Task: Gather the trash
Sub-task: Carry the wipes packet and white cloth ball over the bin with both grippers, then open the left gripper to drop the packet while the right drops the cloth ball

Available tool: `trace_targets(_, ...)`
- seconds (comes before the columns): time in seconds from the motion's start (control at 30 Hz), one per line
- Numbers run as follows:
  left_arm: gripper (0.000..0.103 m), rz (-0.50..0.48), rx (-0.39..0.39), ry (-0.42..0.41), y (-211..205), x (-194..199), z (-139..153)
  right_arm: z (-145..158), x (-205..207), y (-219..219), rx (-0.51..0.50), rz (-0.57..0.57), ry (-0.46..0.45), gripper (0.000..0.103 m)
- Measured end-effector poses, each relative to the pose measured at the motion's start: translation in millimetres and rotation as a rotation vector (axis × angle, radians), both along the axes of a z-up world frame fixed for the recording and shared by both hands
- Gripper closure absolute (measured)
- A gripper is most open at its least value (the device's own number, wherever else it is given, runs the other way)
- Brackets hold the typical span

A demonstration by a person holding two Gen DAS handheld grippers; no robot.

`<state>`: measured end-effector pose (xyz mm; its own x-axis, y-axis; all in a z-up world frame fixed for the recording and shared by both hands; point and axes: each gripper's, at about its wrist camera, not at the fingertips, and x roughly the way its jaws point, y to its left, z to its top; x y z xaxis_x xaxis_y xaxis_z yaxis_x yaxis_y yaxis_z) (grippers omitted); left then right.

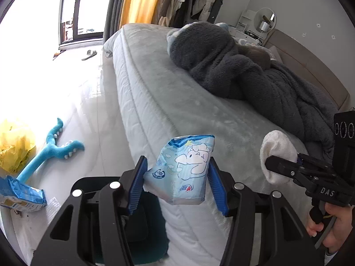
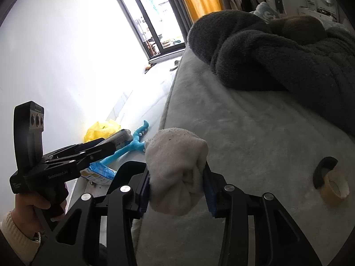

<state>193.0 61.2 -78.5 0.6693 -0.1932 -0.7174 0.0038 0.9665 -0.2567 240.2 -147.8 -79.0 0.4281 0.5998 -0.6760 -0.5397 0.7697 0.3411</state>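
My left gripper (image 1: 176, 184) is shut on a light blue tissue pack (image 1: 185, 170) with a cartoon elephant, held over the near edge of the bed. My right gripper (image 2: 177, 190) is shut on a balled white sock (image 2: 177, 168) above the bed; it also shows in the left wrist view (image 1: 277, 153), held at the right. A blue snack wrapper (image 1: 20, 195) and a yellow plastic bag (image 1: 13, 146) lie on the floor at the left. A tape roll (image 2: 334, 184) with a black band lies on the bed at the right.
The grey bed (image 1: 168, 102) fills the middle, with a dark fleece blanket (image 1: 233, 66) heaped on it. A blue plush toy (image 1: 51, 148) lies on the white floor. A dark bin (image 1: 142, 228) sits below my left gripper. A window and yellow curtain (image 1: 139, 0) stand behind.
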Motion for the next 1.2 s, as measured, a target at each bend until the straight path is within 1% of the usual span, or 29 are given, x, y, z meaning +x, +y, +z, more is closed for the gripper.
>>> trace_targets(0.1, 0.046, 0.011, 0.014, 0.012, 10.9, -7.2, -3.3, -0.4, -10.4, 17.6, -0.016, 0.029, -0.014, 0.061)
trace_targets(0.33, 0.046, 0.054, 0.047, 0.075, 44.3, -18.4, -19.8, 0.7, -20.9, 58.0, -0.029, 0.087, -0.031, 0.061)
trace_targets(0.6, 0.046, 0.089, 0.042, 0.169, 82.6, -25.4, -47.5, -6.1, -29.5, 113.6, -0.078, 0.164, -0.052, 0.061)
trace_targets(0.83, 0.045, 0.102, 0.040, 0.254, 106.0, -34.0, -72.2, -13.9, -33.9, 148.7, -0.112, 0.215, -0.049, 0.061)
trace_targets(0.9, 0.043, 0.097, 0.033, 0.285, 111.4, -34.7, -79.3, -16.9, -31.8, 158.6, -0.117, 0.224, -0.046, 0.061)
trace_targets(1.0, 0.032, 0.093, 0.032, 0.310, 117.7, -38.2, -85.8, -21.8, -32.4, 170.7, -0.129, 0.234, -0.038, 0.061)
trace_targets(1.1, 0.025, 0.095, 0.035, 0.304, 124.9, -42.2, -85.8, -32.2, -27.9, 181.1, -0.155, 0.243, -0.019, 0.061)
trace_targets(1.2, 0.022, 0.110, 0.028, 0.280, 135.5, -46.0, -81.3, -43.3, -27.7, 189.0, -0.178, 0.252, 0.002, 0.061)
